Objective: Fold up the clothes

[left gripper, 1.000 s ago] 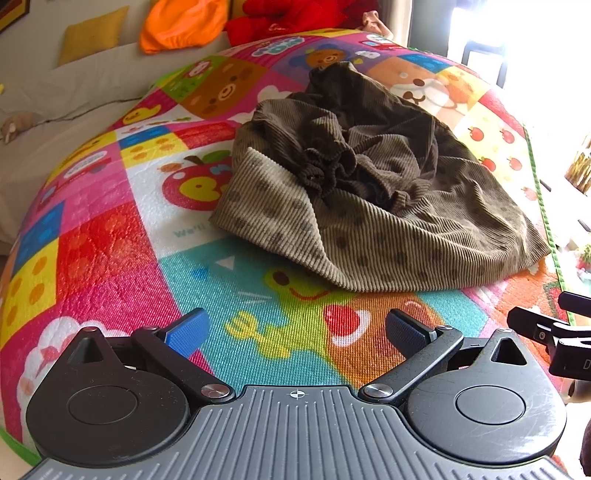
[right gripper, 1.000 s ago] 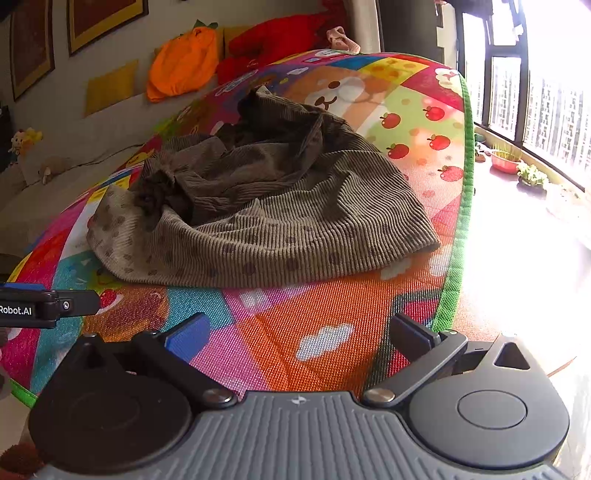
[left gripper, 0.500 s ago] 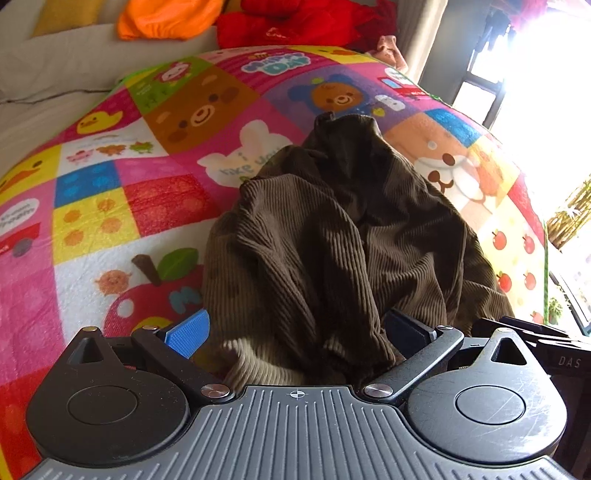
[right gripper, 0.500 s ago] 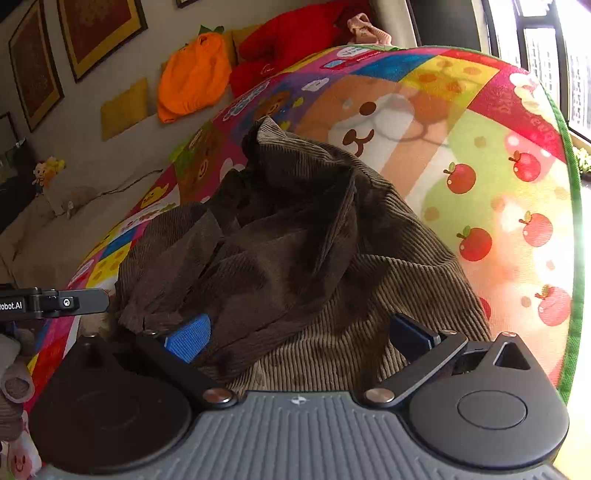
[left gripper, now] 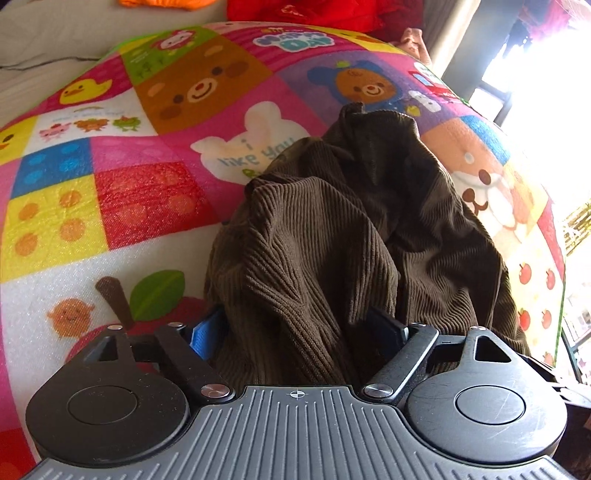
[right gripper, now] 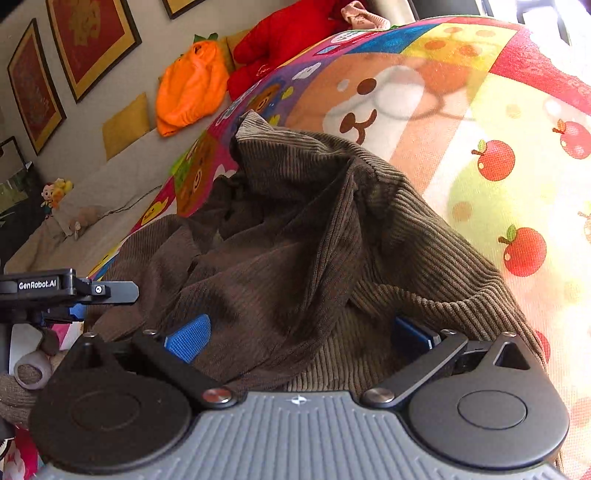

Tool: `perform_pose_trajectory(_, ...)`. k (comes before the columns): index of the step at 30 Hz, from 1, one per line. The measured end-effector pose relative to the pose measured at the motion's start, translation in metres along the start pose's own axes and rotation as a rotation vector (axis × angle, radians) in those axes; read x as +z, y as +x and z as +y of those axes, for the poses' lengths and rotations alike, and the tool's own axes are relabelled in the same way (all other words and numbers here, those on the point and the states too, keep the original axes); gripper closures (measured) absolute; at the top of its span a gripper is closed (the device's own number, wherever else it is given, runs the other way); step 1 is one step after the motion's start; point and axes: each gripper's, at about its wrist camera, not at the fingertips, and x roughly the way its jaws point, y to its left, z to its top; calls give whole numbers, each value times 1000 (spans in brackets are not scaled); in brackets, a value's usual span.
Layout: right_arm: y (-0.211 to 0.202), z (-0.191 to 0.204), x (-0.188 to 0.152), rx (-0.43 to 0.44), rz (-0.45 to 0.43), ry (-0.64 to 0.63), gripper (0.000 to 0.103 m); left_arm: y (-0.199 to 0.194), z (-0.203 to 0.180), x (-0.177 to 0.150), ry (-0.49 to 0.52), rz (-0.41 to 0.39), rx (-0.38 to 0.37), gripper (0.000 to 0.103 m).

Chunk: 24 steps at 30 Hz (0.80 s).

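Observation:
A crumpled brown corduroy garment lies in a heap on a colourful cartoon play mat. My left gripper is open, with its blue-padded fingers set wide on either side of a bunched fold at the garment's near edge. My right gripper is also open and straddles the garment at its near right side, with cloth lying between the fingers. The left gripper's body shows at the left edge of the right wrist view.
The mat has a green border. Beyond it are an orange cushion, a red plush, yellow cushions and framed pictures on the wall. Bright windows are to the right. Small toys lie at the lower left.
Both grippers have moved forward from the mat's near edge onto the garment. Cloth now sits between the open fingers of each. The garment itself has not visibly shifted.

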Motion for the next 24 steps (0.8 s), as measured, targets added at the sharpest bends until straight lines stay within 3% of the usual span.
perform_pose_trajectory(4, -1, 12, -9, 37, 20, -69, 0, -8, -7, -13, 38, 22, 29, 35)
perform_pose_trajectory(6, -4, 19, -13, 44, 37, -97, 0, -16, -10, -22, 49, 39, 26, 51)
perform_pose_trajectory(9, -12, 23, -19, 72, 57, -103, 0, -34, -8, -40, 42, 69, -4, 64)
perform_pose_trajectory(12, -27, 28, -28, 102, 75, -102, 0, -58, -5, -60, 16, 117, -49, 68)
perform_pose_trajectory(16, -60, 39, -49, 177, 134, -109, 0, -96, -5, -98, 26, 189, -108, 68)
perform_pose_trajectory(19, -83, 43, -62, 224, 169, -75, 0, -119, -4, -115, 68, 193, -132, 65)
perform_pose_trajectory(24, -95, 38, -73, 202, 154, 51, 0, -133, 0, -104, 69, 96, -154, 28)
